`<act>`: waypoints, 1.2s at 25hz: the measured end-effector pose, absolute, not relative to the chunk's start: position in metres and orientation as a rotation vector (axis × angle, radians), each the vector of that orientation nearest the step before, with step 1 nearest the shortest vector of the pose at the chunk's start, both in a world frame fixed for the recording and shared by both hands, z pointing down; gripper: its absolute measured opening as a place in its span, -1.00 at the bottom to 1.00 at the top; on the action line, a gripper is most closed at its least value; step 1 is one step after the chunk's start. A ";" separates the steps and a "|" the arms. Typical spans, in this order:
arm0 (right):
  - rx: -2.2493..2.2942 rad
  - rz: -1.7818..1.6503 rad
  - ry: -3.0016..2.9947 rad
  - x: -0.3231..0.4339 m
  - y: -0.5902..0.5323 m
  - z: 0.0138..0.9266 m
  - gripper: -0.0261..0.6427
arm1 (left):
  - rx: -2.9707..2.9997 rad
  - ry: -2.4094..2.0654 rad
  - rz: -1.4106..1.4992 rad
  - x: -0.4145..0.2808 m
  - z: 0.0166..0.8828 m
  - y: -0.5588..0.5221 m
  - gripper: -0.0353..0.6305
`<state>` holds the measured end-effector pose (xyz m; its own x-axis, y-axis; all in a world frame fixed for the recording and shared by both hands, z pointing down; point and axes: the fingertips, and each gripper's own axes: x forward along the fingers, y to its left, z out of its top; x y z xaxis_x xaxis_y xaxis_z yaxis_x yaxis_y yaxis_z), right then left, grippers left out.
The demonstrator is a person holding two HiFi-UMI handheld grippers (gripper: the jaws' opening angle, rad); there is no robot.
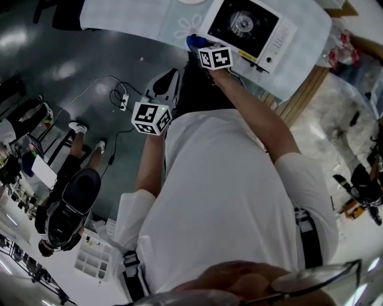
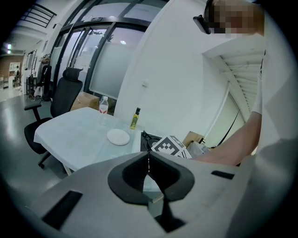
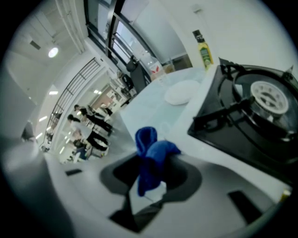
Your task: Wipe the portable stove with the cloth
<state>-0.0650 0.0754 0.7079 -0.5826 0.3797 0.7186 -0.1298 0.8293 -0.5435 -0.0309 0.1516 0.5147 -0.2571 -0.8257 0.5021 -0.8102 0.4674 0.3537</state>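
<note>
Blue cloth (image 1: pixel 192 42), head view: poking out at tip of R gripper (image 1: pixel 200 49), approx 12 o'clock in frame, just beside portable stove (image 1: pixel 248 28), at stove's 8 o'clock.
Portable stove: sitting near edge of white table (image 1: pixel 137 18), at 1 o'clock in frame, burner facing up.
R gripper: being held out at end of person's straight arm, marker cube on top.
L gripper (image 1: pixel 169 79): hovering off table over dark floor, at 11 o'clock from frame ctr, well apart from stove.
Bystander (image 1: pixel 66 203): standing on floor at 8 o'clock.
L gripper jaws, left gripper view: pressing together w/ only a hairline slit, nothing betw them.
Table beyond jaws: carrying white plate (image 2: pixel 118 136), w/ oil bottle (image 2: pixel 135 119) at plate's 1 o'clock & water bottle (image 2: pixel 103 106) at its 11 o'clock.
Office chair (image 2: pixel 60 97): standing by table's far end, 10 o'clock in frame.
R gripper jaws, right gripper view: clamping on cloth, which is bunching up above them & trailing down betw them.
Stove here: filling 3 o'clock side, black top w/ round burner (image 3: pixel 267 97); cloth lying at stove's 8 o'clock, can't tell if touching.
Plate & oil bottle here: sitting on table at 12–1 o'clock.
</note>
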 end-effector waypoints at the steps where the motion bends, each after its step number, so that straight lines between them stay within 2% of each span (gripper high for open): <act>1: -0.206 0.699 -2.091 -0.068 0.078 0.704 -0.48 | 1.361 -2.074 -0.029 -0.033 0.515 0.151 -0.79; 12: -0.280 0.677 -2.189 -0.074 0.068 0.644 -0.48 | 1.482 -2.022 0.002 -0.070 0.505 0.126 -0.79; 30: -0.052 0.499 -2.282 -0.054 -0.024 0.594 -0.48 | 1.740 -1.760 0.076 -0.120 0.522 0.053 -0.79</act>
